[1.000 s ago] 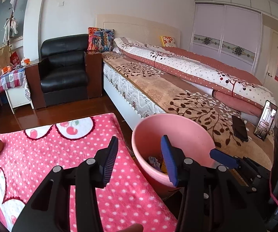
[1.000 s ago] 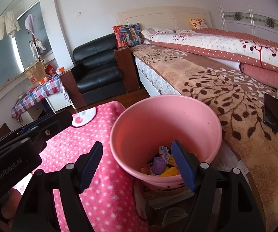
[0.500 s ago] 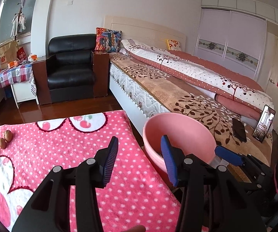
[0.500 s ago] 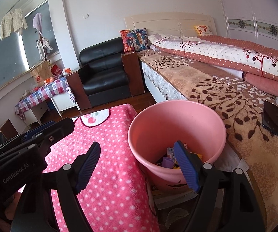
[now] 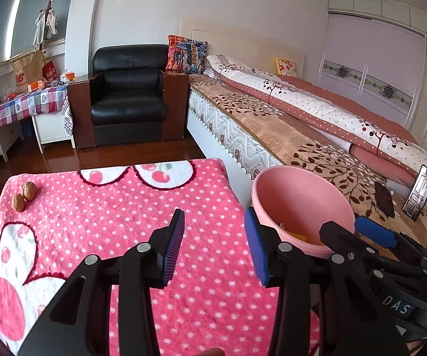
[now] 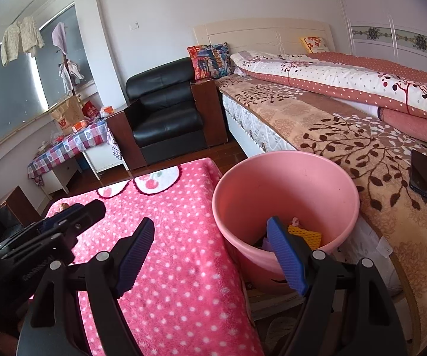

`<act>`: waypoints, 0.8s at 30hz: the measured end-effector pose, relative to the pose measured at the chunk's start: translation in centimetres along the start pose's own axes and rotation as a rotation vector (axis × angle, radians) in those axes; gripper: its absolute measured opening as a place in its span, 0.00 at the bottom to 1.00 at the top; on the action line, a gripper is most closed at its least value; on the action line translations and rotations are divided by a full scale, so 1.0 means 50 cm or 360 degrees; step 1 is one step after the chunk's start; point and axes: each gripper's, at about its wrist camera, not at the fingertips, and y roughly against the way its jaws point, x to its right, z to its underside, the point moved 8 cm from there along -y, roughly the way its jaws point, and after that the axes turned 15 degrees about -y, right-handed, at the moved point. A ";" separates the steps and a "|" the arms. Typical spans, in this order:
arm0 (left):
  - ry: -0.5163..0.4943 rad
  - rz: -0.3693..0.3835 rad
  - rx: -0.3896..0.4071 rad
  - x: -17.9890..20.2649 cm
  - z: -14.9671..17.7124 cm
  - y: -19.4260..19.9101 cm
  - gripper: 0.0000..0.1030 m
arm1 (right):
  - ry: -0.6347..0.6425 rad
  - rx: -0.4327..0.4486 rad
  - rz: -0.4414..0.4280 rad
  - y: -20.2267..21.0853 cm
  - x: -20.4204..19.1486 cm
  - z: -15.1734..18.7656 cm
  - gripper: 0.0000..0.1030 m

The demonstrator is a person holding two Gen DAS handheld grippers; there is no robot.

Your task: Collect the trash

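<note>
A pink plastic bucket (image 5: 298, 195) stands between the table and the bed, with yellow and purple scraps (image 6: 304, 234) in its bottom; it also shows in the right wrist view (image 6: 287, 184). My left gripper (image 5: 214, 250) is open and empty above the pink polka-dot tablecloth (image 5: 109, 216). My right gripper (image 6: 210, 255) is open and empty, straddling the table edge and the bucket rim. Two walnuts (image 5: 25, 195) lie at the table's far left corner.
A bed (image 5: 302, 130) with a patterned quilt runs along the right, with two phones (image 5: 384, 198) on it. A black armchair (image 5: 128, 98) stands beyond the table. A side table with a checked cloth (image 5: 20, 103) is at the far left.
Both grippers have drawn back and risen from the bucket towards the table. More of the tablecloth shows, and the bucket sits further right in the left wrist view.
</note>
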 end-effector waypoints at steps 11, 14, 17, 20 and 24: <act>0.0046 0.0000 -0.0017 -0.029 0.014 -0.010 0.41 | 0.0083 -0.0044 -0.0029 -0.018 -0.041 0.025 0.75; 0.0053 0.0003 -0.0021 -0.035 0.017 -0.012 0.41 | 0.0098 -0.0042 -0.0037 -0.020 -0.051 0.028 0.75; 0.0059 0.0004 -0.0023 -0.039 0.020 -0.013 0.41 | 0.0101 -0.0039 -0.0042 -0.022 -0.055 0.028 0.75; 0.0062 0.0003 -0.0026 -0.043 0.022 -0.014 0.41 | 0.0099 -0.0040 -0.0045 -0.024 -0.057 0.029 0.75; 0.0061 0.0004 -0.0031 -0.044 0.025 -0.014 0.41 | 0.0092 -0.0041 -0.0044 -0.025 -0.058 0.031 0.75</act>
